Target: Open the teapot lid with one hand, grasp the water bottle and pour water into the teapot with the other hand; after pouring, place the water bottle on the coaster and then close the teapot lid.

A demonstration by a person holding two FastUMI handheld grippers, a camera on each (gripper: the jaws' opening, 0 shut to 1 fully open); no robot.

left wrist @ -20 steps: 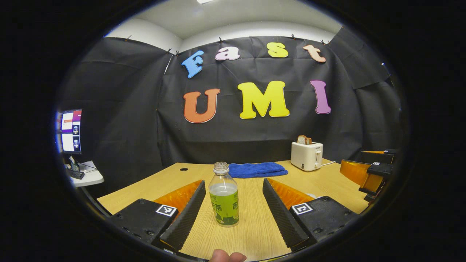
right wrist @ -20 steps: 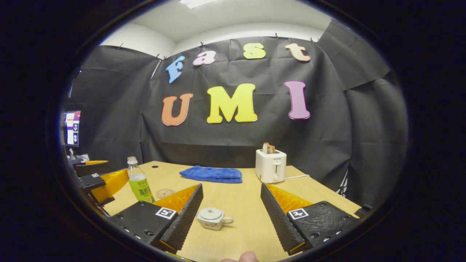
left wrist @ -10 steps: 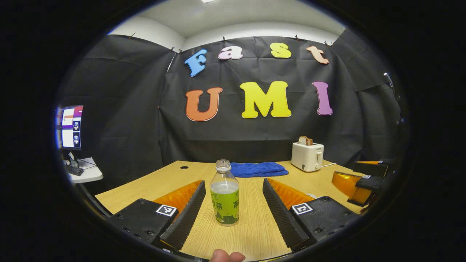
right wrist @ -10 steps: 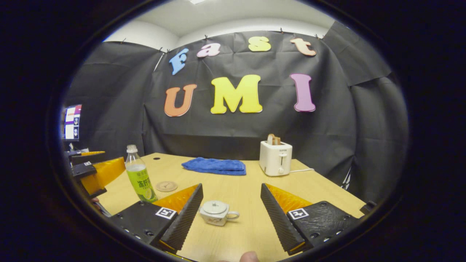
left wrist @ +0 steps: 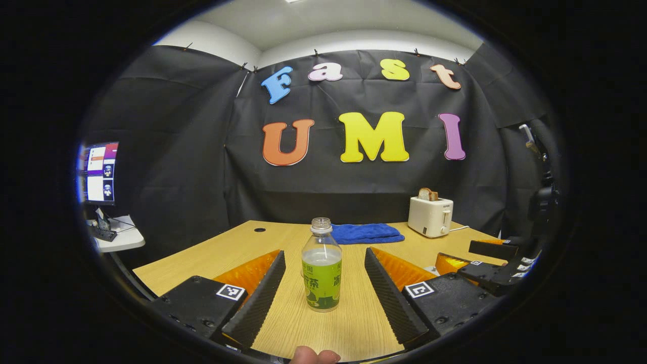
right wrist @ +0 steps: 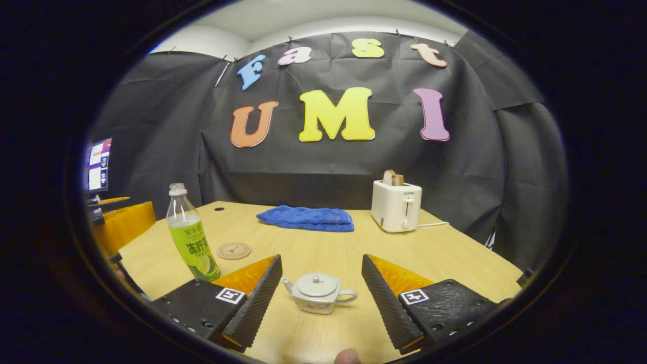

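A clear water bottle (left wrist: 321, 267) with a green label and no cap stands upright on the wooden table (left wrist: 222, 253). My left gripper (left wrist: 323, 270) is open around it, a finger on each side with a gap to both. In the right gripper view the bottle (right wrist: 191, 235) stands at the left, with a round wooden coaster (right wrist: 234, 250) just beyond it. A small white teapot (right wrist: 317, 293) with its lid on sits between the fingers of my open right gripper (right wrist: 320, 283), untouched. The right gripper (left wrist: 493, 265) also shows at the right of the left gripper view.
A folded blue towel (right wrist: 306, 218) lies at the back of the table. A white toaster (right wrist: 396, 205) holding bread stands at the back right, its cord trailing right. A monitor (left wrist: 98, 172) on a side desk is off to the left.
The right gripper moved forward and down, so the teapot now sits larger between its fingers. The left gripper shifted slightly; the bottle stays between its fingers.
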